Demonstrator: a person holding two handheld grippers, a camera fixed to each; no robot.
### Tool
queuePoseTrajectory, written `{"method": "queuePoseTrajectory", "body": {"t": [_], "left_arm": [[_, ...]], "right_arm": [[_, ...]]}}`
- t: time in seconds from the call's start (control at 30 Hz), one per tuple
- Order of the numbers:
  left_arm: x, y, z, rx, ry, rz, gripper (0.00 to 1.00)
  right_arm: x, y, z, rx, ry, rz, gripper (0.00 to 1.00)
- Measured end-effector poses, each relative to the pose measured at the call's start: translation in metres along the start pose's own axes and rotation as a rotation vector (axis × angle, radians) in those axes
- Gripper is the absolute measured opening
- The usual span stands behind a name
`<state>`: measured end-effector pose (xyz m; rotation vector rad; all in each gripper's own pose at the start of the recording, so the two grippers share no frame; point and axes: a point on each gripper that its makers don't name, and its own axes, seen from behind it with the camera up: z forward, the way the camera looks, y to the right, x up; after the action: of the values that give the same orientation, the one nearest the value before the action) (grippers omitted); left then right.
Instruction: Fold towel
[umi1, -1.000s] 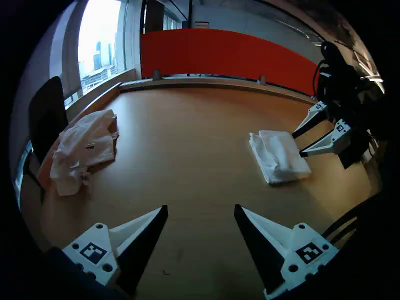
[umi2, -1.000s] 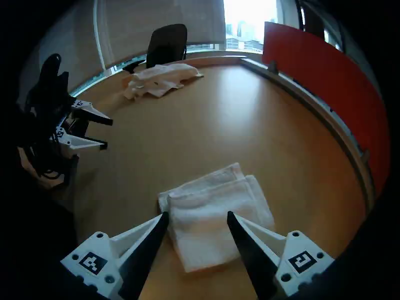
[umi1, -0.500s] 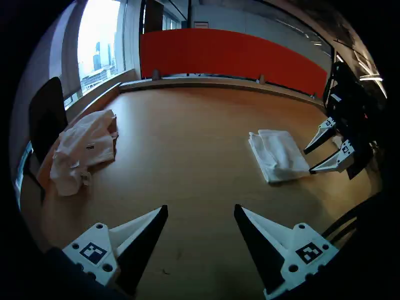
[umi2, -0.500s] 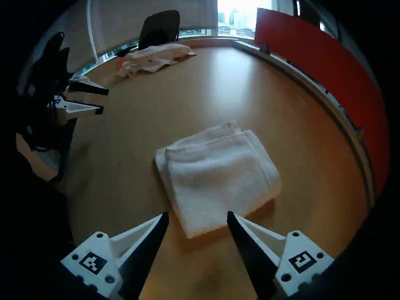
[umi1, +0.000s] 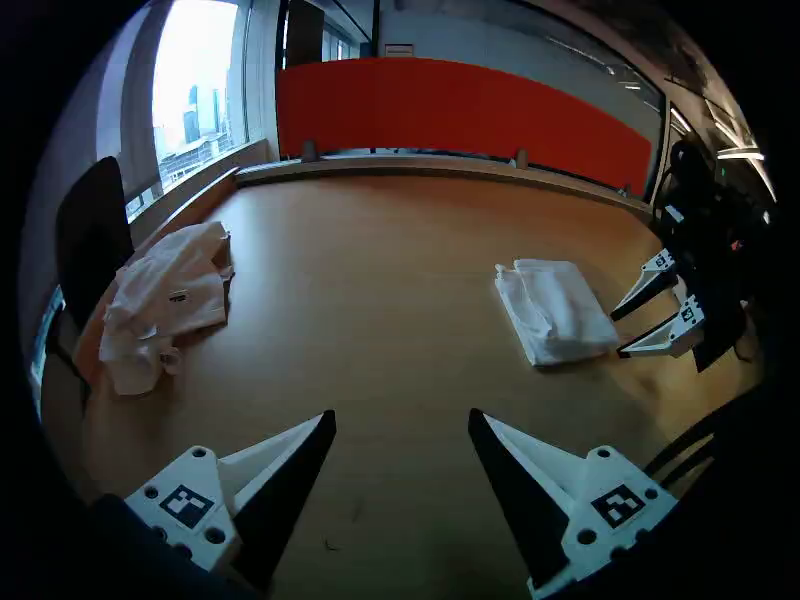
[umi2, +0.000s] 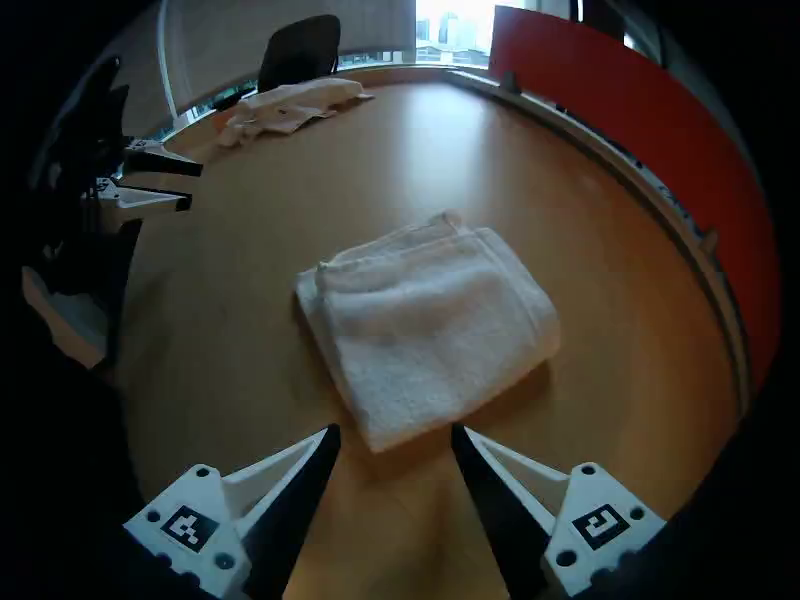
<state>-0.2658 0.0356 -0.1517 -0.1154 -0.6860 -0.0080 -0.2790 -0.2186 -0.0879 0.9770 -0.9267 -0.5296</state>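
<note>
My left claw (umi1: 400, 414) hangs wide open and empty over the brown wooden tabletop (umi1: 370, 260). The white terry towel (umi2: 430, 330) lies folded near its right edge; my right claw (umi2: 395, 428), open and empty, has just backed off it, so the fold looks done

Left gripper view faced low across the desk (umi1: 400, 260) toward its far edge; right gripper view looked down close on the shared towel (umi2: 430, 330).
</note>
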Motion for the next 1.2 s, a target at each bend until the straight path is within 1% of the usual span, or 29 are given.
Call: {"method": "queuePoseTrajectory", "body": {"t": [0.1, 0.17, 0.3, 0.33, 0.5, 0.57, 0.7, 0.77, 0.97, 1.07, 1.2], "left_arm": [[0.000, 0.000, 0.000, -0.001, -0.001, 0.000, 0.98], [0.000, 0.000, 0.000, -0.002, -0.002, 0.000, 0.98], [-0.001, 0.000, 0.000, -0.005, -0.003, 0.003, 0.99], [-0.001, 0.000, 0.000, -0.006, -0.004, 0.003, 0.99], [-0.003, 0.001, 0.001, -0.008, -0.007, 0.004, 0.98], [-0.003, 0.001, 0.001, -0.008, -0.009, 0.004, 0.98], [-0.004, 0.000, 0.002, -0.008, -0.011, 0.005, 0.99], [-0.004, 0.000, 0.002, -0.009, -0.012, 0.006, 0.99], [-0.004, 0.002, 0.002, -0.014, -0.012, 0.010, 0.98], [-0.004, 0.003, 0.002, -0.016, -0.014, 0.011, 0.99], [-0.004, 0.003, 0.003, -0.020, -0.014, 0.013, 0.99]], "right_arm": [[-0.003, -0.001, 0.002, -0.011, -0.002, 0.010, 0.68], [-0.005, -0.001, 0.004, -0.018, -0.004, 0.013, 0.62], [-0.005, -0.004, 0.005, -0.023, -0.001, 0.016, 0.59], [-0.005, -0.003, 0.005, -0.025, 0.001, 0.019, 0.56], [-0.005, -0.003, 0.006, -0.032, 0.003, 0.041, 0.32], [-0.006, -0.004, 0.006, -0.030, 0.002, 0.048, 0.24], [-0.007, -0.004, 0.006, -0.032, 0.003, 0.062, 0.11], [-0.007, -0.003, 0.005, -0.036, 0.005, 0.070, 0.08], [-0.002, 0.001, -0.002, -0.041, 0.018, 0.082, 0.07], [0.005, 0.005, -0.008, -0.049, 0.030, 0.082, 0.07], [0.023, 0.012, -0.020, -0.057, 0.056, 0.082, 0.06]]}}
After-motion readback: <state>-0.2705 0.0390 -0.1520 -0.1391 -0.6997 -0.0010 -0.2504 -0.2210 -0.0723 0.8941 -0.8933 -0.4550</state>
